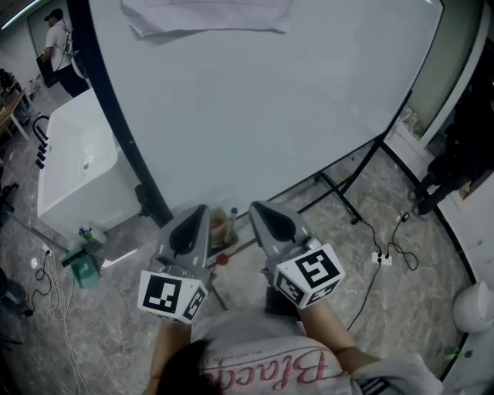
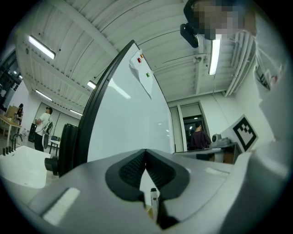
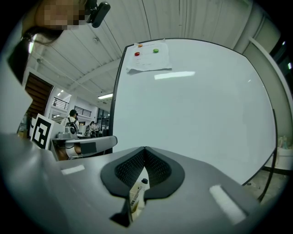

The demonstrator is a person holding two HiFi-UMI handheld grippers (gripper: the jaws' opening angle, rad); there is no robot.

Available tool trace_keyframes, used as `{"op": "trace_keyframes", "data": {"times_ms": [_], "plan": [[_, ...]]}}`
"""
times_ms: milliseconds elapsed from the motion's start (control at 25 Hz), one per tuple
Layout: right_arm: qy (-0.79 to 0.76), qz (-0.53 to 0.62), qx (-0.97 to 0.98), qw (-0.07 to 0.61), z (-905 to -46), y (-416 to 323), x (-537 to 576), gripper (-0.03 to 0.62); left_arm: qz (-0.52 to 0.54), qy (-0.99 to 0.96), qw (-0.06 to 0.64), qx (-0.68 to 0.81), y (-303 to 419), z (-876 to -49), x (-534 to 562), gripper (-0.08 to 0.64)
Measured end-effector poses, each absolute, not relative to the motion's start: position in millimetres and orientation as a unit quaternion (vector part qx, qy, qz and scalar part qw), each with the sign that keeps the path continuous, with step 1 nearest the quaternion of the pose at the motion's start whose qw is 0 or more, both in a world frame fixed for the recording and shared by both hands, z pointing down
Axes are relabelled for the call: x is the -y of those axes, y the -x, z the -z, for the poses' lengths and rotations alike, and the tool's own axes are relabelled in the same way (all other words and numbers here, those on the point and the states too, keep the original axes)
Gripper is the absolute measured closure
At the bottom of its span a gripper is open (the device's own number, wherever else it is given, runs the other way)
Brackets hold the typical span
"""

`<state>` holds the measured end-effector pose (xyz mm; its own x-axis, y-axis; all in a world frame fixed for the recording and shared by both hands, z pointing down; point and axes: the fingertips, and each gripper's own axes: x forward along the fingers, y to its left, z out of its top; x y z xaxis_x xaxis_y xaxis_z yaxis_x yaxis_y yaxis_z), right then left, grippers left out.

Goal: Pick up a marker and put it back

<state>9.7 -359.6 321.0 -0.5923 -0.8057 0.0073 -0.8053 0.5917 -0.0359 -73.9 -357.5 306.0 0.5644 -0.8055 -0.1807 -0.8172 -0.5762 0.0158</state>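
Observation:
Both grippers sit low in front of the whiteboard (image 1: 270, 100), side by side, pointing at its ledge. My left gripper (image 1: 202, 209) is shut, jaw tips touching (image 2: 145, 151), nothing between the pads. Through the gap below the tips, a white marker with a black cap (image 2: 154, 201) shows upright beyond the jaws, apart from them. My right gripper (image 1: 255, 206) is shut too, tips meeting (image 3: 144, 149). Behind its gap stands a small bottle with a dark cap and yellowish label (image 3: 137, 195), also seen between the grippers as the bottle (image 1: 232, 220). A small red object (image 1: 222, 260) lies just below.
A sheet of paper (image 1: 208, 15) with red and green magnets hangs at the whiteboard's top. The board's black stand legs (image 1: 340, 193) and cables (image 1: 386, 254) cross the floor on the right. A white cabinet (image 1: 77, 170) and a green item (image 1: 83, 266) are on the left; a person (image 1: 58, 46) stands far off.

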Motion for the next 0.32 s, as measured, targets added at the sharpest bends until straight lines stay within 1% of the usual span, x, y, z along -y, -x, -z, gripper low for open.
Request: {"op": "trace_keyframes", "data": {"times_ms": [320], "plan": [[0.446,0.013,-0.895,0.003,-320.3,-2.7,352.2,0.592,-0.086,0.886,0.037,-0.454,76.2,-303.3,350.9,0.56]]}}
